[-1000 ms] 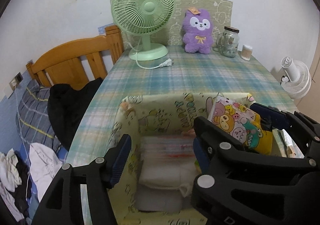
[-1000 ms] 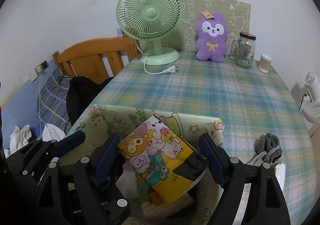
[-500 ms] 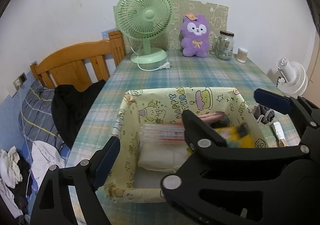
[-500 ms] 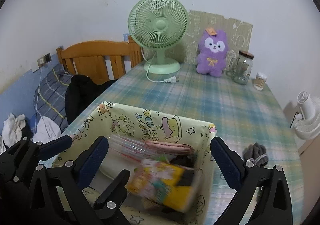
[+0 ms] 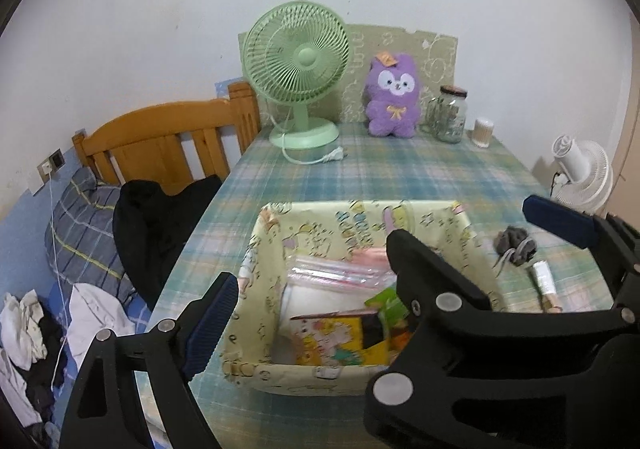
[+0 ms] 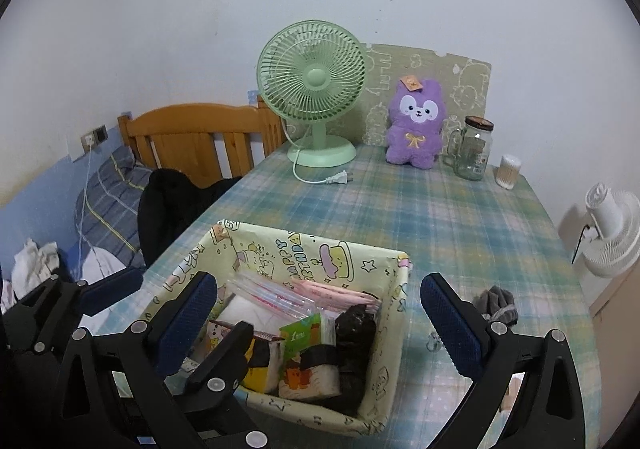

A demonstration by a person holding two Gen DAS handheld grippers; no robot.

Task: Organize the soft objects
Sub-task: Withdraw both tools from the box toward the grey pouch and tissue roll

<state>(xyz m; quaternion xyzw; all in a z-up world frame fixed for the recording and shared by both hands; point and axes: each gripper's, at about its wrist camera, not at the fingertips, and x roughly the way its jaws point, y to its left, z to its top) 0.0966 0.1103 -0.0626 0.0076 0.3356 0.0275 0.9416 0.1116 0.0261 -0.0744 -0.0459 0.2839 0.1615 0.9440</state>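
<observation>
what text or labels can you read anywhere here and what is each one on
"HAPPY BIRTHDAY" on the inner back wall of the yellow cartoon-print fabric bin, partly folded.
Green tissue pack in the bin: print too small to read.
Yellow cartoon pack in the bin: pictures only, no legible words.
Glass jar label: too blurred to read.
Orange tag on the purple plush toy: unreadable.

Partly hidden behind the right gripper (image 5: 476,249) in the left wrist view: yellow cartoon pouch (image 5: 340,341) in fabric bin (image 5: 256,365). Cropped at three o'clock: white fan (image 6: 612,241).

Dim, even indoor light; strong fisheye warping, dark vignetted corners.
</observation>
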